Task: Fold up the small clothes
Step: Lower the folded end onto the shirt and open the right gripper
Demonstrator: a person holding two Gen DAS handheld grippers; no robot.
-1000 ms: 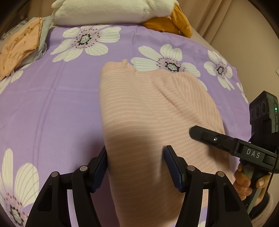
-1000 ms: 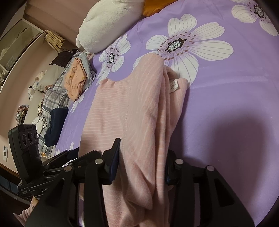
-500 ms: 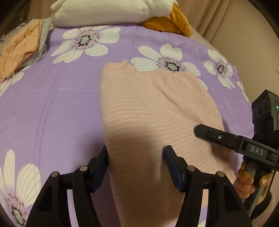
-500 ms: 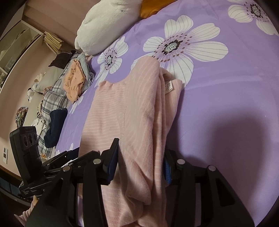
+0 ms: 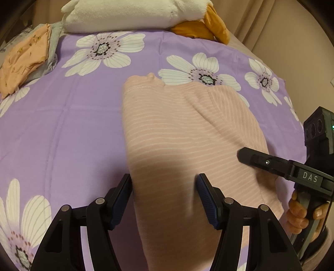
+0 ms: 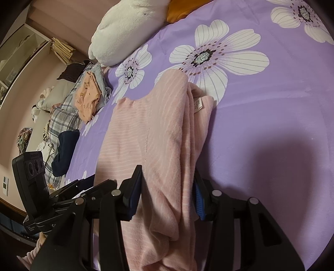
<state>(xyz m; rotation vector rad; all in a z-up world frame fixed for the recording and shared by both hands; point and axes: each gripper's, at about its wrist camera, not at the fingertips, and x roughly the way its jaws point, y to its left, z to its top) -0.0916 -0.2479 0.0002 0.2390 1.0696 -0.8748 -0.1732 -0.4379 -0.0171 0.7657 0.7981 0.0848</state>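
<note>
A pink striped garment (image 5: 177, 129) lies lengthwise on the purple flowered bedsheet (image 5: 62, 125), its right side folded over in a thick roll with a white label (image 6: 198, 104) showing. Its near end rises off the sheet into both grippers. My left gripper (image 5: 165, 187) is shut on the near left part of the garment, with fabric filling the gap between its blue pads. My right gripper (image 6: 168, 183) is shut on the bunched right fold. Each gripper shows in the other's view: the right gripper (image 5: 261, 160), held by a hand, and the left gripper (image 6: 83, 187).
A folded orange garment (image 5: 23, 60) lies on grey cloth at the bed's far left. A white plush pillow (image 5: 129, 14) and an orange cushion (image 5: 200, 29) sit at the head. A plaid blanket (image 6: 62, 118) and dark blue cloth (image 6: 64, 152) lie beyond the left edge.
</note>
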